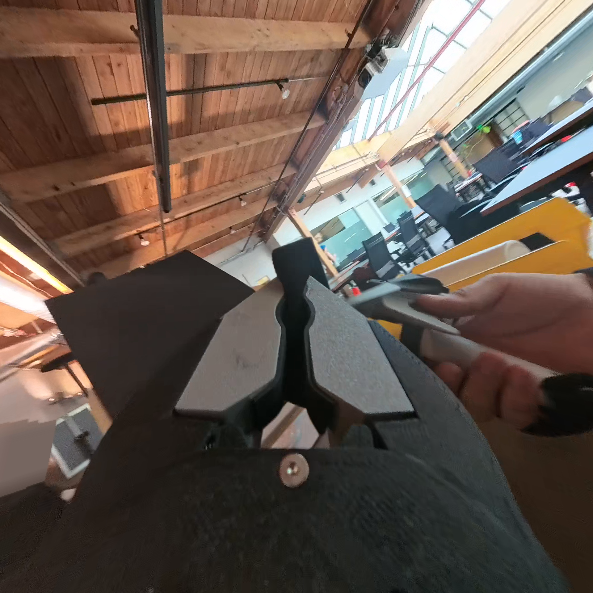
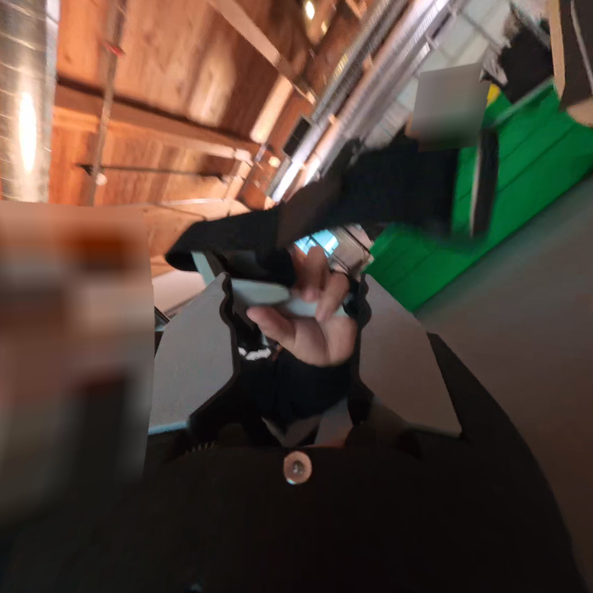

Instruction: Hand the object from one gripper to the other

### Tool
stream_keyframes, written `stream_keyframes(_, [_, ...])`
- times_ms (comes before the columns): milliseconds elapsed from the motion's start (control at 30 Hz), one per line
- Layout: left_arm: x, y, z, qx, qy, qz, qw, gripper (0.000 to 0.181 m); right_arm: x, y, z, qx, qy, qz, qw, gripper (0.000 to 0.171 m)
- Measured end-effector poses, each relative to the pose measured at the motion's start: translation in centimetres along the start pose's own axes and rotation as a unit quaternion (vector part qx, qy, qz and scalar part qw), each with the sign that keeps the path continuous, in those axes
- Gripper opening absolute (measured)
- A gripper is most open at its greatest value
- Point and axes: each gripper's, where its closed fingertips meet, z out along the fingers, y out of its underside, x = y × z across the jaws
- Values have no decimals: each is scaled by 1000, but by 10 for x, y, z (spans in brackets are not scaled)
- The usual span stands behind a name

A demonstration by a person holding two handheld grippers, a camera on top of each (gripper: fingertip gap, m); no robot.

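Black object (image 1: 296, 263) sits pinched between the tongs of the left gripper (image 1: 294, 298). In the left wrist view, we see the two grey-faced fingers (image 1: 346, 353) drawn almost together, clamped on it. A dark strip of it fills the narrow gap, and its squared end sticks out past the fingertips. A dark flat panel (image 1: 144, 321) spreads out to the left of the fingers; we cannot tell whether it belongs to the object. To the right, a hand (image 1: 513, 321) holds the right gripper (image 1: 394, 298), whose pale grey fingers point towards the left gripper's tips and lie just beside them. Motion blur hides the state of its tongs in this view. A wooden plank ceiling (image 1: 224, 128) fills the upper part of the view, and a yellow frame (image 1: 529, 244) stands behind the hand.

The right wrist view is heavily blurred. The right gripper (image 2: 293, 279) has its tongs spread well apart, with nothing between the pads. Through the gap we see the person's other hand (image 2: 308, 333) wrapped around the left gripper (image 2: 253, 292). The black object (image 2: 224, 244) reaches out to the left from that gripper, just above and beyond the tip of the right gripper's left finger. We cannot tell whether they touch. A silver duct (image 2: 25, 96) runs down the left edge, and a bright green surface (image 2: 513, 176) lies to the right.
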Motion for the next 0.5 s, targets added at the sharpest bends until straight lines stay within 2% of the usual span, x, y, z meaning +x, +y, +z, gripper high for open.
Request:
stream_keyframes(67, [5, 3, 2, -8, 8, -12, 1000, 0, -15, -17, -7, 40, -31, -13, 999, 70])
stream_keyframes(200, [12, 18, 5, -37, 19, -11, 999, 0, -28, -39, -23, 88, -38, -30, 995, 56])
stream_keyframes(267, [15, 33, 9, -74, 20, -21, 997, 0, -26, -43, -27, 93, -32, -18, 995, 47])
stream_keyframes(400, [31, 40, 8, -70, 64, -11, 995, 1, -9, -43, -34, 95, 4, -7, 995, 28])
stream_keyframes(467, [38, 47, 9, -85, 79, -16, 993, 1, -14, -48, -39, 109, -22, 18, 994, 15])
stream_keyframes(500, [40, 50, 9, -92, 86, -27, 992, 1, -15, -50, -41, 115, -27, 23, 993, 3])
